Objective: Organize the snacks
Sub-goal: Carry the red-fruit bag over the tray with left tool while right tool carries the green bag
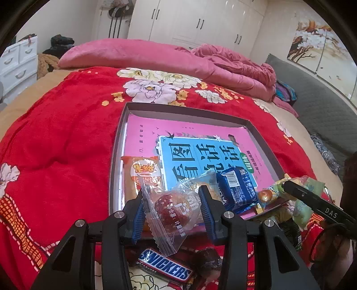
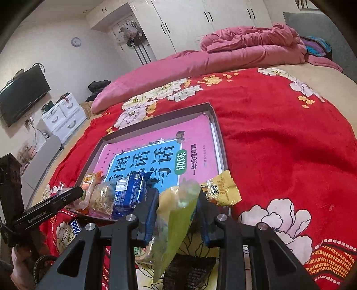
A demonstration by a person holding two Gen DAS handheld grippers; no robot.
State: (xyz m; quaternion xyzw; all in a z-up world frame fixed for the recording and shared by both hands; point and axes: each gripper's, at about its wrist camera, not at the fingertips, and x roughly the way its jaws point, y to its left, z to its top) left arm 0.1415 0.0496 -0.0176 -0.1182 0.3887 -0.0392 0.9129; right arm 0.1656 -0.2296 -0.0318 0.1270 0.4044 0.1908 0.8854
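I hold a clear-wrapped red pastry [image 1: 173, 206] between the blue pads of my left hand-held gripper [image 1: 171, 209]; the jaws are pinched on its wrapper, and the packet hangs just above the near edge of the grey tray [image 1: 116, 156]. My right hand-held gripper [image 2: 177, 214] is clamped on a yellow-green snack bag [image 2: 176, 214], which stands upright between its pads, close to the tray's near corner. Directly ahead of the left hand-held gripper, inside the tray, lie an orange packet [image 1: 145, 171] to the left, a blue packet [image 1: 237, 189] to the right, and a clear bag of pale crisps [image 2: 103, 197] between them. These rest on a pink and blue book [image 1: 200, 151] that covers the tray floor. Just ahead and to the right of the right hand-held gripper, a yellow wrapper [image 2: 223, 189] lies at the tray's near edge. Below the left hand-held gripper, outside the tray, a Snickers bar [image 1: 166, 267] lies on the red floral blanket [image 1: 67, 145]. A dark packet [image 2: 189, 272] lies on the blanket beneath the right hand-held gripper. The blanket covers the bed, with a pink quilt [image 1: 156, 55] bunched at its far end. White wardrobes [image 1: 189, 20] stand beyond the bed.
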